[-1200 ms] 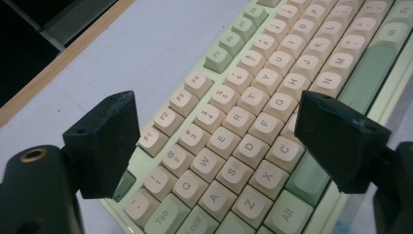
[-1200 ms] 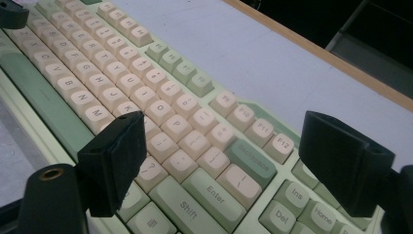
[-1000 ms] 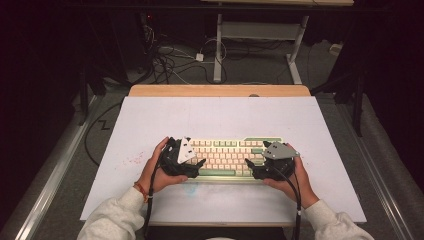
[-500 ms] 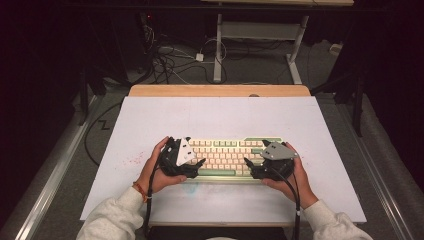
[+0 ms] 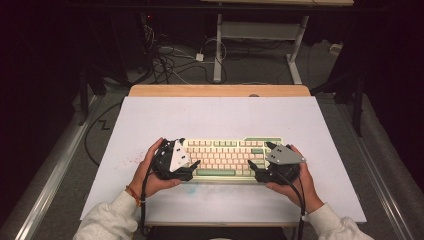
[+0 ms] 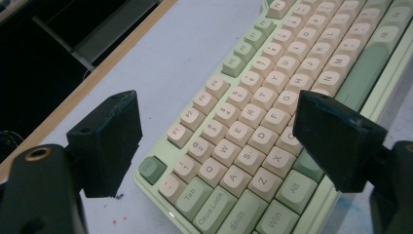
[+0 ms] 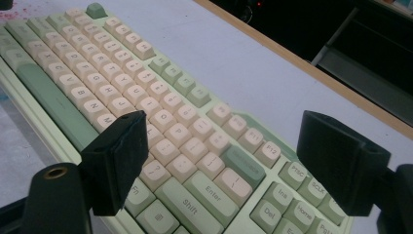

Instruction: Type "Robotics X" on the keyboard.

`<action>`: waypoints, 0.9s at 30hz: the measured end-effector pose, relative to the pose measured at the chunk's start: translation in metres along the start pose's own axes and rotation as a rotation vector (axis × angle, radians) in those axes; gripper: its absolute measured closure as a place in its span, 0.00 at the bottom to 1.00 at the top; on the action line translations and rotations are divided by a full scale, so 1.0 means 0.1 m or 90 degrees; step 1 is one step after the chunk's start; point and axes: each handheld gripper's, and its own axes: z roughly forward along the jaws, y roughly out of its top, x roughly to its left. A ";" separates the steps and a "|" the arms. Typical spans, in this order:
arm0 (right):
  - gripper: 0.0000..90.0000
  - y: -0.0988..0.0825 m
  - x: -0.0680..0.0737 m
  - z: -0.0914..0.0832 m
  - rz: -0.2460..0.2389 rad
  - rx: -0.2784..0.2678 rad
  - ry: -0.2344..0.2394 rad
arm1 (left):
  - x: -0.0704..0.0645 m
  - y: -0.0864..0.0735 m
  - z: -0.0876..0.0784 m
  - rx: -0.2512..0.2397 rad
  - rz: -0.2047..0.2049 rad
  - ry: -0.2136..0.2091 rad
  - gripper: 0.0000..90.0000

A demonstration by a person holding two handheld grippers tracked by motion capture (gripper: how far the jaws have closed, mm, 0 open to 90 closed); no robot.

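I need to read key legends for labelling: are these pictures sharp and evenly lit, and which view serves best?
High view: table bright, surroundings dark, keyboard too small for legends. Left gripper view: near legends on the keyboard sharp, far rows soft, no glare; left gripper jaws dark. Right gripper view: near legends readable on the keyboard, far end blurred beyond the right gripper.

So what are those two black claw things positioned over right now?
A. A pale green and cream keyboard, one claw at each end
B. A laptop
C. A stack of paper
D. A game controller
A: the left gripper sits at the left end of the keyboard and the right gripper at its right end, and each gripper view looks down on its cream and green keys between open jaws.
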 end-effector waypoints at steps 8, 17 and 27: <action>0.22 -0.01 -0.02 -0.07 0.000 -0.005 0.000 | -0.02 -0.05 -0.07 0.002 0.013 0.003 0.19; 0.22 -0.03 -0.02 -0.14 -0.007 -0.003 0.006 | -0.04 -0.10 -0.14 0.004 0.018 0.003 0.18; 0.22 -0.05 -0.06 -0.24 -0.009 -0.008 -0.007 | -0.02 -0.16 -0.24 0.002 0.012 0.011 0.18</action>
